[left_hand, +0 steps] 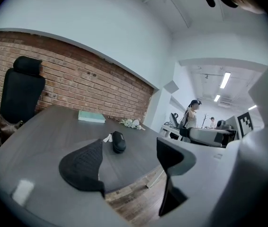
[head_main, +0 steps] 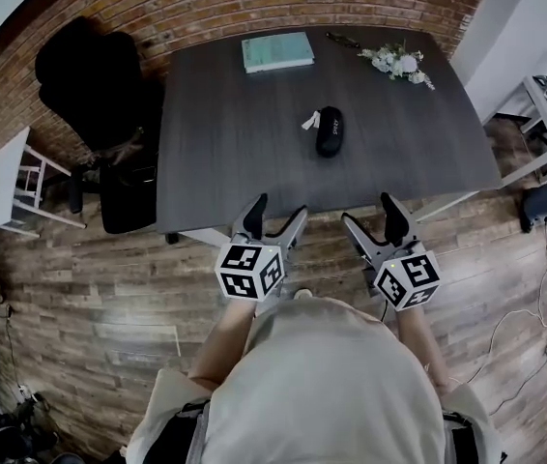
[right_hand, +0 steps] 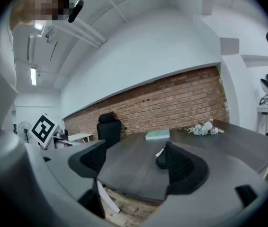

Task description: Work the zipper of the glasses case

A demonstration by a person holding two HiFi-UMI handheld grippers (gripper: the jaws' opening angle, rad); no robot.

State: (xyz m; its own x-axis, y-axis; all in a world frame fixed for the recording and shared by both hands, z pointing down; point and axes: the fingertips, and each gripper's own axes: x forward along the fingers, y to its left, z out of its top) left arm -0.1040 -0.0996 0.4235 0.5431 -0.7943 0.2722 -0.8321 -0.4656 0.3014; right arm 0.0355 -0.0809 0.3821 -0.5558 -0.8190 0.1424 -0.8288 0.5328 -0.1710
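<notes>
A black oval glasses case (head_main: 329,130) with a white tag lies shut near the middle of the dark table (head_main: 235,153). It also shows in the left gripper view, glasses case (left_hand: 118,141), and half hidden behind a jaw in the right gripper view, glasses case (right_hand: 161,159). My left gripper (head_main: 274,217) and right gripper (head_main: 370,217) are both open and empty, held just off the table's near edge, well short of the case. Left gripper (left_hand: 131,162) and right gripper (right_hand: 136,167) point toward the table.
A teal book (head_main: 277,51) and a small white flower sprig (head_main: 396,63) lie at the table's far edge by the brick wall. A black office chair (head_main: 95,80) stands at the left, a white side table (head_main: 3,182) beyond it. People stand in the far room (left_hand: 192,117).
</notes>
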